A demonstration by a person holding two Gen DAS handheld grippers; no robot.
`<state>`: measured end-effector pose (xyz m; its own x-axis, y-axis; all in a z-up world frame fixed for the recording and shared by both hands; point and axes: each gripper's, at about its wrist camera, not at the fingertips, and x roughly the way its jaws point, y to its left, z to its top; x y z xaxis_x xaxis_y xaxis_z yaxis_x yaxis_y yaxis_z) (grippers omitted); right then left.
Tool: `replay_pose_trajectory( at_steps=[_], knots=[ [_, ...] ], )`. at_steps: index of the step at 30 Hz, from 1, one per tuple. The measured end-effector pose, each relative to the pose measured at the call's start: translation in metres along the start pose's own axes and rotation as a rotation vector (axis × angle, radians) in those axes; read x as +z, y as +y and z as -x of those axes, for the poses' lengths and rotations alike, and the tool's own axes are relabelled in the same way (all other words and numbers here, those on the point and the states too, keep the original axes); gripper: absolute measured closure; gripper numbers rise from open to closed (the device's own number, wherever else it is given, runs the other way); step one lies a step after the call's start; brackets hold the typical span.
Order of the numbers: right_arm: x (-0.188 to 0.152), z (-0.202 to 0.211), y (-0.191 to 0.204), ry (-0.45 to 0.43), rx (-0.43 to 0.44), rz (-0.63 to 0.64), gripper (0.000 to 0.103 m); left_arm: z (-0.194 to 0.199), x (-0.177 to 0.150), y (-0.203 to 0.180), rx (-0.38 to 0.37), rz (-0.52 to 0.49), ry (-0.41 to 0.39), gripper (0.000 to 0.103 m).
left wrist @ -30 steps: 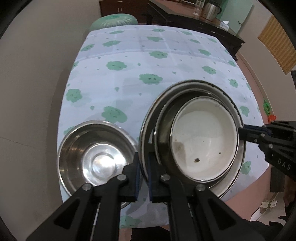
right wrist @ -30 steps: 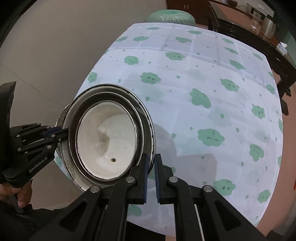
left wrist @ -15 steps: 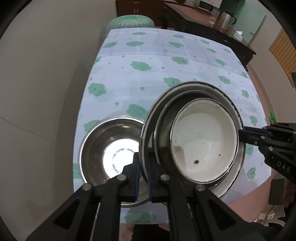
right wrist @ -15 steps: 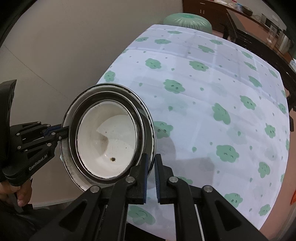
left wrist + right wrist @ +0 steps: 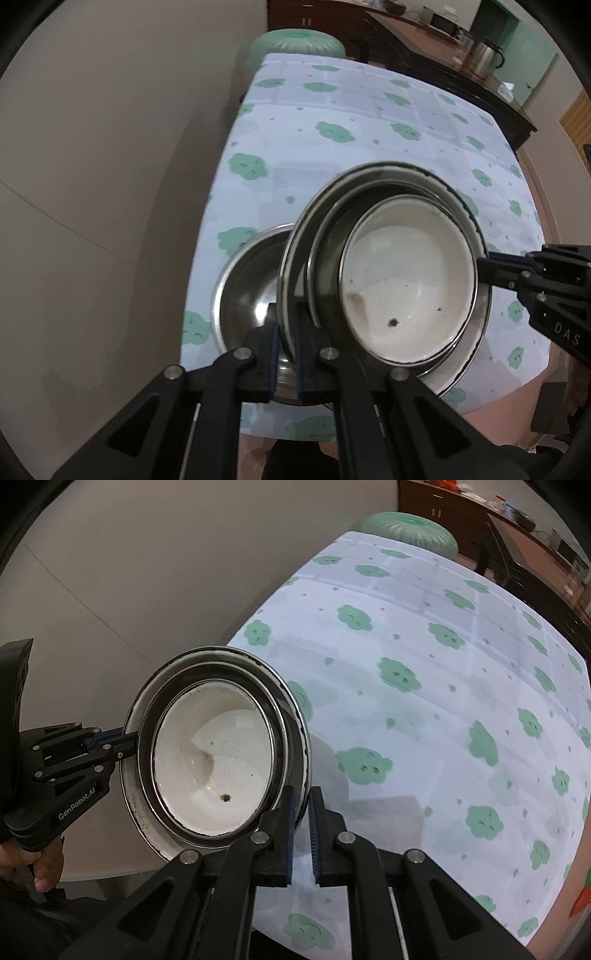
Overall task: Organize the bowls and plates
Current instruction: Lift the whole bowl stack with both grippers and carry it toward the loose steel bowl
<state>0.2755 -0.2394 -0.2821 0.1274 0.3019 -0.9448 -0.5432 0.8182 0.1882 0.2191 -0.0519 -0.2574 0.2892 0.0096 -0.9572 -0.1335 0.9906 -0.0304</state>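
1. Overhead, the left gripper [image 5: 286, 354] was clamped on the near rim of a stack of dishes [image 5: 384, 280], its blue-padded fingers pressed together on the edge of the outermost plate.
2. Opposite it, the right gripper [image 5: 301, 834] pinched the far rim of that same stack, its jaws nearly together with the plate's thin edge between the pads.
3. Inside the stack sat a wide enamel plate [image 5: 147, 812] with a chipped dark edge, a darker metal dish nested in it, and a white bowl [image 5: 406, 280] on top.
4. A few brown crumbs and a smear showed on the white bowl's floor.
5. Both grippers held the stack in the air, tilted, above the near end of a table covered by a pale cloth with green cloud prints [image 5: 424, 701].
6. Below the stack, a steel bowl [image 5: 243, 288] rested on the cloth, partly hidden under the plate's left edge in the left wrist view.
7. A green round stool [image 5: 295, 48] stood at the table's far end, with dark wooden furniture behind.
8. A hand [image 5: 33, 864] gripped the left gripper's handle at the right wrist view's lower left.
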Motion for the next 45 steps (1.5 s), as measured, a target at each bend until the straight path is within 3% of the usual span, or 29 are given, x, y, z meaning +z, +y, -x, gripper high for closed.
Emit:
replay_pose_trajectory(
  at_steps=[20,32,45],
  knots=[
    [0.025,-0.059,0.036,0.089,0.05,0.064,0.094,-0.031,-0.005,0.05,0.046,0.06,0.075,0.102],
    [0.019,-0.083,0.031,0.151,0.05,0.051,0.094,-0.059,-0.008,0.051,0.034,0.042,0.143,0.101],
    [0.018,-0.087,0.029,0.184,0.046,0.054,0.094,-0.066,-0.006,0.042,0.033,0.016,0.15,0.102]
  ],
)
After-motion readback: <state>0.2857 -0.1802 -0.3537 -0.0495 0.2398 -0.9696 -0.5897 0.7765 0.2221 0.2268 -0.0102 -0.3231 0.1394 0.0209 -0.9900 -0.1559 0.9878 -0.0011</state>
